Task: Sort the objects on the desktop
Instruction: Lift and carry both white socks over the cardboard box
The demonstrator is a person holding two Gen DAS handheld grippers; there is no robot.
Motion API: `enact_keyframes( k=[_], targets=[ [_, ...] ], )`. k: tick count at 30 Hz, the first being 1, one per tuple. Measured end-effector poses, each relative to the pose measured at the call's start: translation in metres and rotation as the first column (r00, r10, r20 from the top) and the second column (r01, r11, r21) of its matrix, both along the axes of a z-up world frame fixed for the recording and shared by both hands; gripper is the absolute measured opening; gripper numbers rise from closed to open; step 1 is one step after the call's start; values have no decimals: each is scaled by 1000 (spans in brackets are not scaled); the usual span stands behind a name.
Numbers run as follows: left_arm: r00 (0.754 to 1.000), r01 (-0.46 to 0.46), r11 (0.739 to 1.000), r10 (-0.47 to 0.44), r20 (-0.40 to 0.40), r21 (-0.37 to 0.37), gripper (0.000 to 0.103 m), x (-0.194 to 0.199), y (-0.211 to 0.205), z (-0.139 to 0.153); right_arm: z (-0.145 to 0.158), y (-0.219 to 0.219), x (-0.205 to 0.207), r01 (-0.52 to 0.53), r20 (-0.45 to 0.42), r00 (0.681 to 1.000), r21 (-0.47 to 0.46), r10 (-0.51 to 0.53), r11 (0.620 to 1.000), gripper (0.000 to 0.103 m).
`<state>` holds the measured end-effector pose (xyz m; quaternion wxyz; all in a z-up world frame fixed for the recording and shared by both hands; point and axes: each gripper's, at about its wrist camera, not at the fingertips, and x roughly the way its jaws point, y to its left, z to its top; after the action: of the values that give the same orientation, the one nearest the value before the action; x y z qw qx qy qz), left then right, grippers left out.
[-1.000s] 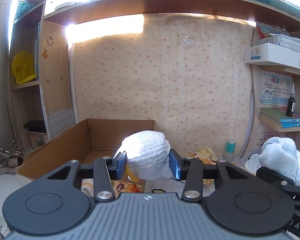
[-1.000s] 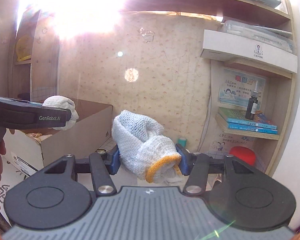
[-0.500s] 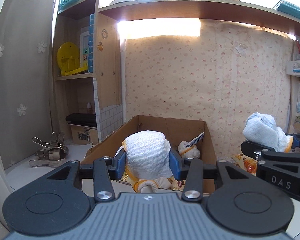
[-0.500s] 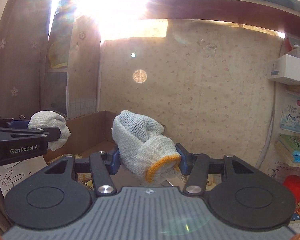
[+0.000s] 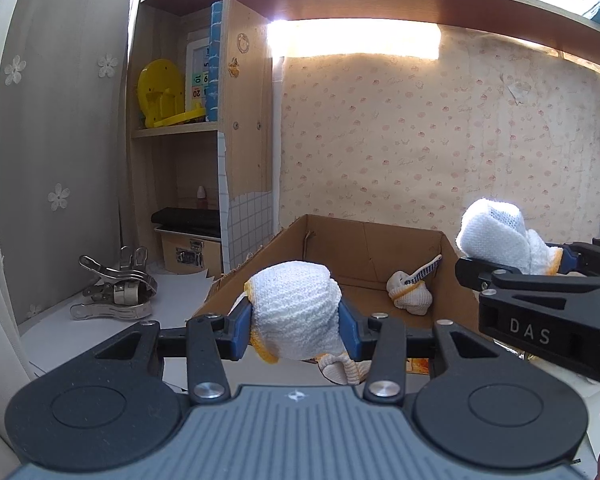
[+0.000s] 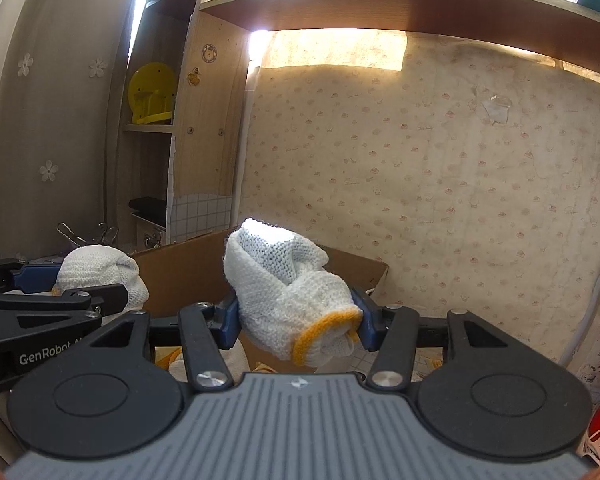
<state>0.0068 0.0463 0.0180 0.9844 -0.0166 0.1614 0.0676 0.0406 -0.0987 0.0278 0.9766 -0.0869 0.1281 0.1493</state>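
Left wrist: glove [image 5: 296,312] near box rim [image 5: 236,276]

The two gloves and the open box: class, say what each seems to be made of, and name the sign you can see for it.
Left glove, held in the left gripper: white knitted yarn, probably cotton; ribbed stitches show, with a yellow edge.
Right glove, held in the right gripper: the same knit, open loops visible, yellow cuff.
Box: brown cardboard, matte, with creased walls and a torn rim.

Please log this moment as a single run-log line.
left gripper: shut on glove | right gripper: shut on second glove | box: open, holds another glove
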Motion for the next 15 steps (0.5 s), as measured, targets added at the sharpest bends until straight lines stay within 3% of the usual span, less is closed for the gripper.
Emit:
enact_keyframes(
  k=[15],
  targets=[
    [1000, -1, 1000, 1, -4, -5, 46, 10, 6, -1, -3, 14, 21, -17, -19, 1000, -8, 17, 1000, 54]
  ],
)
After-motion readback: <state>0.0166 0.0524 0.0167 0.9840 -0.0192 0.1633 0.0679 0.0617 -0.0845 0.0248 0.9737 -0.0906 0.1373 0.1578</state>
